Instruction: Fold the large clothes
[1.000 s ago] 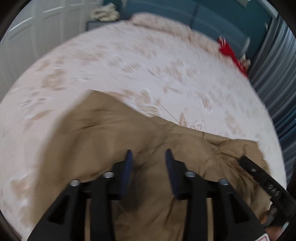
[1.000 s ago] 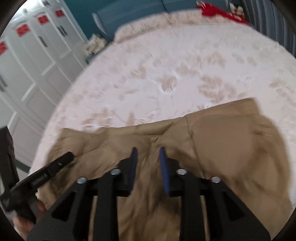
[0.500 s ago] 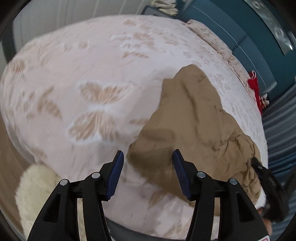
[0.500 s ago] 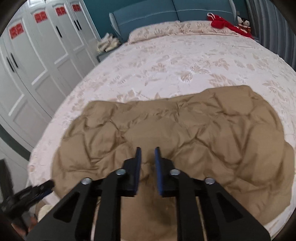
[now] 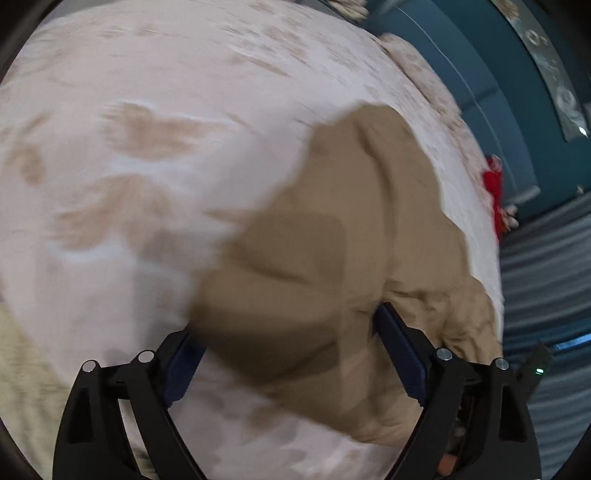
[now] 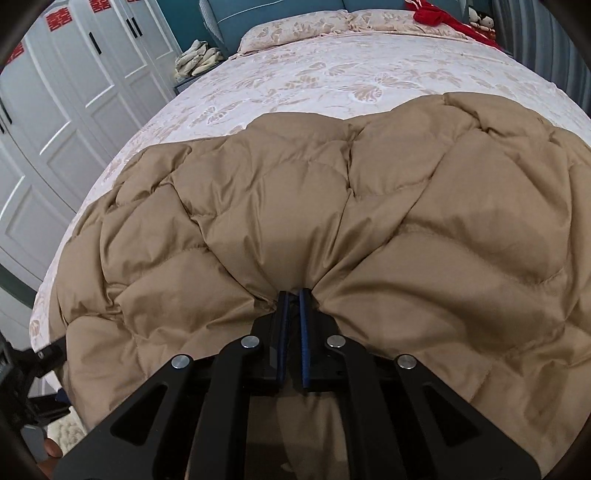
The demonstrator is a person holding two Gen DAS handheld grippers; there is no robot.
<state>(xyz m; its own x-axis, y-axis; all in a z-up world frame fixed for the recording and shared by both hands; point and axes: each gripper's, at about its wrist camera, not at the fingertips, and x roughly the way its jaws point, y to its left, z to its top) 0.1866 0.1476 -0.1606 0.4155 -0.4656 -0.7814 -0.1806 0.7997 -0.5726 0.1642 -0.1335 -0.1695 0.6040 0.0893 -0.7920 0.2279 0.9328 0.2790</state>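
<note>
A tan quilted down coat (image 6: 332, 206) lies spread across the near end of the bed; it also shows in the left wrist view (image 5: 351, 229). My right gripper (image 6: 292, 299) is shut on the coat's near edge, with fabric bunched between the blue pads. My left gripper (image 5: 288, 328) is open wide, its fingers either side of the coat's near left corner, which lies between them ungripped. The left gripper also shows at the lower left of the right wrist view (image 6: 40, 356).
The bed (image 6: 332, 70) has a pink floral cover and pillows (image 6: 295, 29) at the far end. Red cloth (image 6: 439, 16) lies by the headboard. White wardrobes (image 6: 74, 92) stand on the left, grey curtains (image 5: 546, 280) on the right.
My right gripper has shut on the coat's near edge. My left gripper has opened wider and moved over the coat's left corner. The coat lies flatter and more spread.
</note>
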